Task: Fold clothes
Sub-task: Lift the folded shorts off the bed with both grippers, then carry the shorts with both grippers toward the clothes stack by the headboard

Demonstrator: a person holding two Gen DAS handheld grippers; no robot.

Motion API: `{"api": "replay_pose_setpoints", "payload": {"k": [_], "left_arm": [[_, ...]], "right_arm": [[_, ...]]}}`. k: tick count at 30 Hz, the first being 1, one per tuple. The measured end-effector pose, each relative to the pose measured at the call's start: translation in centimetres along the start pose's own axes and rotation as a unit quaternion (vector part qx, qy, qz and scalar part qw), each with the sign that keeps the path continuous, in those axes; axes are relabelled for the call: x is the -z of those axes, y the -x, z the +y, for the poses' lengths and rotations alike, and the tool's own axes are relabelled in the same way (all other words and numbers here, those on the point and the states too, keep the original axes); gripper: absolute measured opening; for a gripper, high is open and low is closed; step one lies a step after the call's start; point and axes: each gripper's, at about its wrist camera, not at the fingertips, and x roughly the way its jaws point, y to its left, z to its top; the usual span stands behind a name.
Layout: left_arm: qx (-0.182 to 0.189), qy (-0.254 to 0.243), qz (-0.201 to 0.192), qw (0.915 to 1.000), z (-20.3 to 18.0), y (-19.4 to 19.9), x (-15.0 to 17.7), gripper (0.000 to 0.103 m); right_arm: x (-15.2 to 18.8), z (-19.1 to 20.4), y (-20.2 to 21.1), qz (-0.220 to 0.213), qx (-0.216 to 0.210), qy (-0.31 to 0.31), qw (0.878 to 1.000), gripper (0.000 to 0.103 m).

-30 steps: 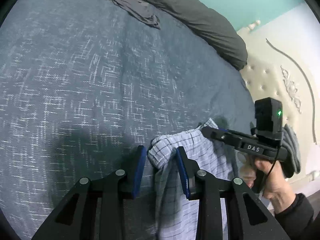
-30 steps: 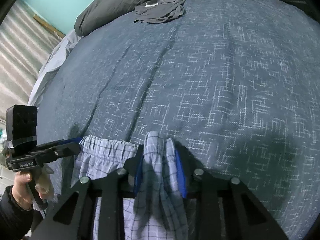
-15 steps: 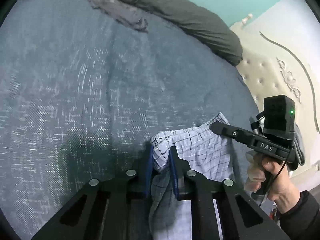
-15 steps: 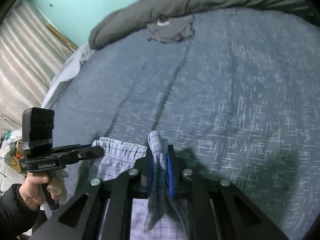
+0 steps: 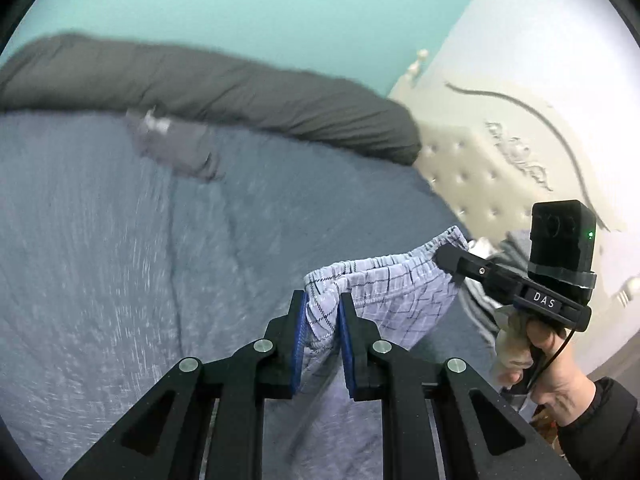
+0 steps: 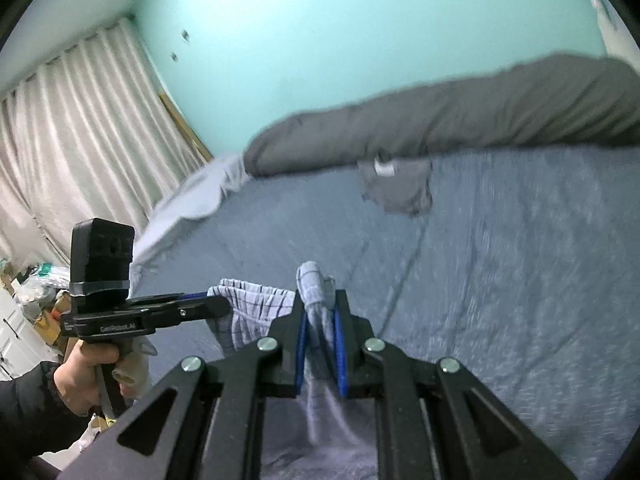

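Teal walls (image 5: 256, 12) backed a bed (image 5: 120, 260) under a blue quilt. Above it, the left claw (image 5: 322, 316) and right claw (image 6: 320, 320) each pinched the waistband of checked shorts (image 5: 392, 288), holding them up, clear of the quilt.

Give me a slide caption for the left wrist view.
Left gripper and right gripper each pinch the waistband of plaid shorts, lifting them above a blue bed.
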Motion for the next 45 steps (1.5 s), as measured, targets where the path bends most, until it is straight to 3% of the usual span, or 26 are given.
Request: {"api": "replay_pose_setpoints", "payload": {"k": [10,18,24,34,45], "left_arm": [[0.018,-0.077,-0.053,0.9954,-12.6,8.0,-4.7,0.017],[0.061,-0.126,-0.051,0.9889,-22.3,8.6,-5.0,0.017],[0.093,-0.162,-0.048,0.9812,-29.6,9.1,-5.1,0.017],[0.141,-0.205,-0.025,0.9682,-40.1,5.6,-3.7,0.017],[0.168,-0.221,0.004,0.9607,-48.9,0.3,-4.4,0.017]], "right_arm": [[-4.5,5.1,14.3,-0.086,0.028,0.043,0.995,0.011],[-5.0,5.7,24.2,-0.123,0.073,0.051,0.988,0.011],[-3.1,4.5,31.5,-0.141,0.113,0.049,0.982,0.011],[0.2,1.7,41.8,-0.167,0.181,0.030,0.969,0.011],[1.5,-1.7,49.5,-0.178,0.236,0.007,0.955,0.011]]}}
